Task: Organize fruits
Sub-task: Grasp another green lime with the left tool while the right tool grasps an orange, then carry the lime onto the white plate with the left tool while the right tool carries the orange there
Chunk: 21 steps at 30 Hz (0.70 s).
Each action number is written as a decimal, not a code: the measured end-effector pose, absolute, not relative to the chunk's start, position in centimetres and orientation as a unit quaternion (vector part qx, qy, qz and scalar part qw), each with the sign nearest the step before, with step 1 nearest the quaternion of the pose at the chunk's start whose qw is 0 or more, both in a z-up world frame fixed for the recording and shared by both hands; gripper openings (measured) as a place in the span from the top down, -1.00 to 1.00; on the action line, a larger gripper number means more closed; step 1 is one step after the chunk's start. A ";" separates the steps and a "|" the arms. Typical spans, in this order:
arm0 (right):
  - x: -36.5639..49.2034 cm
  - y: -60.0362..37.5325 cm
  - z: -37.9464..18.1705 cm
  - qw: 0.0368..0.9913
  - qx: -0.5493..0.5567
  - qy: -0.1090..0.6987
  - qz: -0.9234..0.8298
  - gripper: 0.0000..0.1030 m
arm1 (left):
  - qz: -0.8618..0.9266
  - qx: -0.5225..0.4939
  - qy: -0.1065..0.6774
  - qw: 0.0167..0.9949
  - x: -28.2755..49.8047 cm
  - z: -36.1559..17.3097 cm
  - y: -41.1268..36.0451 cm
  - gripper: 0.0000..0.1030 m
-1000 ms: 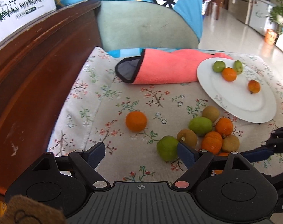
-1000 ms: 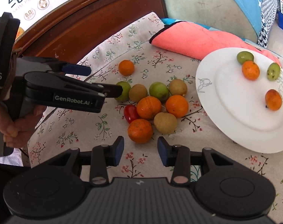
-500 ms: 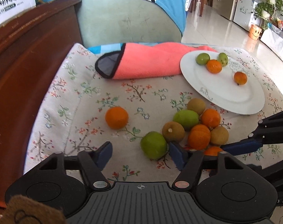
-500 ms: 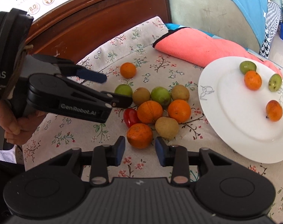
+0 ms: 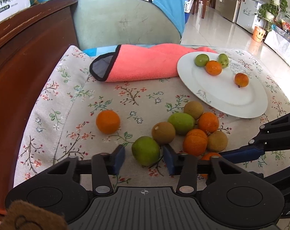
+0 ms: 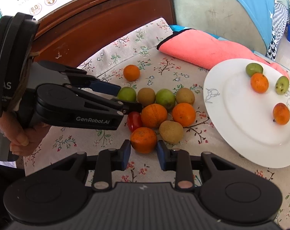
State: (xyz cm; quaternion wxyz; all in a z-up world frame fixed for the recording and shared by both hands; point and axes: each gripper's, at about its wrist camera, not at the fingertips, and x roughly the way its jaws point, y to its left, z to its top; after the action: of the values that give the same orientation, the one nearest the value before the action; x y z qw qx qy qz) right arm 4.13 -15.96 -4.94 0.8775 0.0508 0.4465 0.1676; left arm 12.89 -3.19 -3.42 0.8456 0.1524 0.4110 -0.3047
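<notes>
The right gripper had its blue pads pressed on an orange at the near edge of the fruit pile. The left gripper was closing around a green fruit, its pads apparently not yet touching. Four fruits sat on the white plate, on a floral tablecloth.

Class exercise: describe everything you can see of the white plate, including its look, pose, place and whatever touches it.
The white plate is round, glossy and shallow, ceramic by its look, with a faint grey line drawing near the rim. It lies flat on the flowered tablecloth, its far edge over the pink towel. Four small fruits rest on it: two green, two orange. The fruit pile sits just beside it; neither gripper touches it.
</notes>
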 end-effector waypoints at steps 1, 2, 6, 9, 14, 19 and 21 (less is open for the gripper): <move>4.1 -16.0 -4.9 0.877 0.051 0.447 0.168 0.42 | -0.303 0.155 0.409 0.847 12.8 -3.4 -3.3 0.40; 4.1 -16.0 -4.9 0.877 0.052 0.447 0.168 0.42 | -0.302 0.155 0.409 0.847 12.8 -3.3 -3.3 0.45; 4.1 -16.2 -4.6 0.878 0.056 0.444 0.169 0.43 | -0.294 0.152 0.412 0.849 12.7 -2.8 -3.5 0.45; 4.0 -16.4 -4.2 0.880 0.060 0.439 0.172 0.43 | -0.285 0.153 0.407 0.854 12.4 -2.2 -3.4 0.45; 3.7 -16.7 -3.1 0.885 0.066 0.424 0.180 0.43 | -0.262 0.145 0.406 0.864 12.2 -0.9 -2.9 0.45; 3.7 -17.4 -2.0 0.892 0.074 0.410 0.174 0.43 | -0.248 0.144 0.397 0.872 12.0 0.3 -2.8 0.45; 3.8 -17.8 -1.6 0.895 0.079 0.404 0.170 0.43 | -0.243 0.149 0.390 0.876 11.9 0.7 -3.1 0.45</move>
State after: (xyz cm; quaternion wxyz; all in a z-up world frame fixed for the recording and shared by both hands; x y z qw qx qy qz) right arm 3.77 -17.83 -1.59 0.8953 0.0787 0.4041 0.1701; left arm 11.89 -3.14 0.68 0.8757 0.1486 0.3900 -0.2429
